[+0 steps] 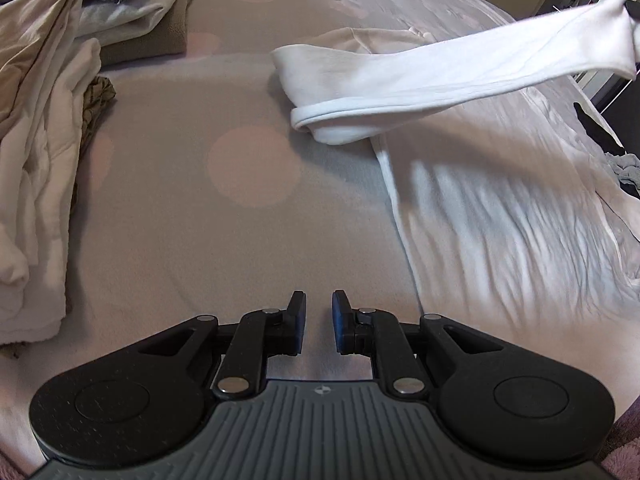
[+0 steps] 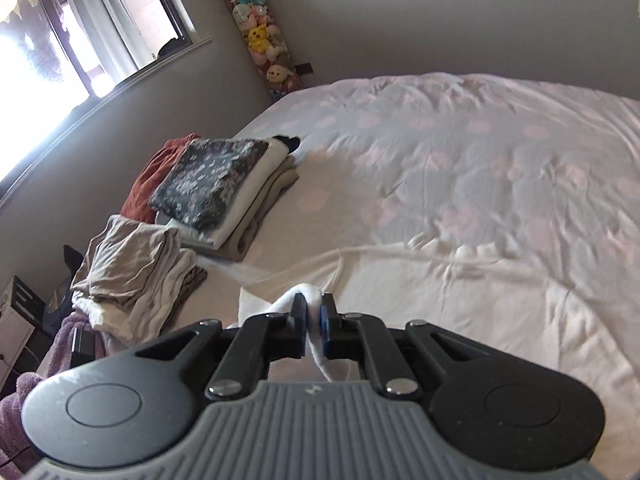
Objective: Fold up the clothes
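Note:
A white garment lies spread on the right side of the bed. One sleeve of it is lifted and stretched toward the upper right. My right gripper is shut on the white cloth of that sleeve and holds it above the bed. My left gripper is slightly open and empty, low over the bedspread just left of the garment's edge.
The bed has a pale spotted cover. A stack of folded clothes and a rumpled pile of beige and white clothes sit at the left side. A window and a wall stand beyond.

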Motion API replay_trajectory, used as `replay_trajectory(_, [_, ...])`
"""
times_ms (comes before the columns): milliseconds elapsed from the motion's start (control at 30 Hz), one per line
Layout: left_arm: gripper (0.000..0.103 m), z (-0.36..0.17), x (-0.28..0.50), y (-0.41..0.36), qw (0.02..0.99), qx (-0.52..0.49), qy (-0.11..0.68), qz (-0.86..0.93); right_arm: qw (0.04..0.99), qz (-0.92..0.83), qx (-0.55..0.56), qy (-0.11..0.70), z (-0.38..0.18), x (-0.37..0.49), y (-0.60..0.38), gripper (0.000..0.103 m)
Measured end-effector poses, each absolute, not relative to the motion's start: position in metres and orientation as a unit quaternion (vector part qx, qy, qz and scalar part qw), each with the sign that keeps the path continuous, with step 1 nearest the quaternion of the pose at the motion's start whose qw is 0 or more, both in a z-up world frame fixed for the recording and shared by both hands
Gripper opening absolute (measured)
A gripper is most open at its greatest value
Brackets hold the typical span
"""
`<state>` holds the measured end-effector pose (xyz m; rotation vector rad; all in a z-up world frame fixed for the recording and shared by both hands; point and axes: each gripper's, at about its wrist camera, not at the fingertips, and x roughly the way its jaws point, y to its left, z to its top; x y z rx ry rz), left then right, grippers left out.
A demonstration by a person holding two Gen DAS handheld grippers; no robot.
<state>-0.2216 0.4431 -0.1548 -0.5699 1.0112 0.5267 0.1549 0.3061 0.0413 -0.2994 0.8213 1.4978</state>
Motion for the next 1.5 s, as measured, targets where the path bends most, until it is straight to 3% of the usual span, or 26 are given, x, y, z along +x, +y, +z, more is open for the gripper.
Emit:
replay_trajectory(233, [0.011,-0.151,-0.192,0.464,0.814,-0.245,0.470,0.238,0.726,0.576,-0.146,0.347,0.047,0.234,0.291,0.008])
replay_trajectory(500, [0.017,-0.149,-0.149,0.491,0.819,-0.230,0.470,0.237,0.751,0.473,-0.128,0.442,-0.056,0.313,0.276,0.008])
replay_trajectory(633, [0.030,-0.142,-0.121,0.516,0.824,-0.237,0.455,0.239,0.748,0.458,-0.112,0.468,-0.098,0.328,0.277,0.008])
replay_trajectory(700, [0.045,-0.138,-0.106,0.530,0.826,-0.246,0.445,0.243,0.746,0.456,-0.109,0.473,-0.107,0.333,0.278,0.008])
replay_trajectory(1033, [0.047,-0.159,-0.032,0.587,0.803,-0.327,0.418,0.271,0.741,0.462,-0.105,0.476,-0.126,0.352,0.279,0.008])
replay_trajectory(1067, [0.046,-0.162,-0.027,0.587,0.800,-0.325,0.423,0.274,0.741,0.462,-0.105,0.476,-0.127,0.353,0.279,0.008])
replay_trajectory(1167, [0.012,-0.169,-0.017,0.584,0.796,-0.310,0.435,0.285,0.742,0.462,-0.105,0.473,-0.127,0.356,0.277,0.008])
replay_trajectory(1200, [0.005,-0.169,-0.017,0.584,0.797,-0.309,0.433,0.286,0.743,0.462,-0.105,0.473,-0.128,0.357,0.277,0.008])
replay_trajectory(1500, [0.002,-0.145,-0.039,0.600,0.821,-0.280,0.428,0.254,0.732,0.493,-0.089,0.463,-0.106,0.354,0.279,0.008])
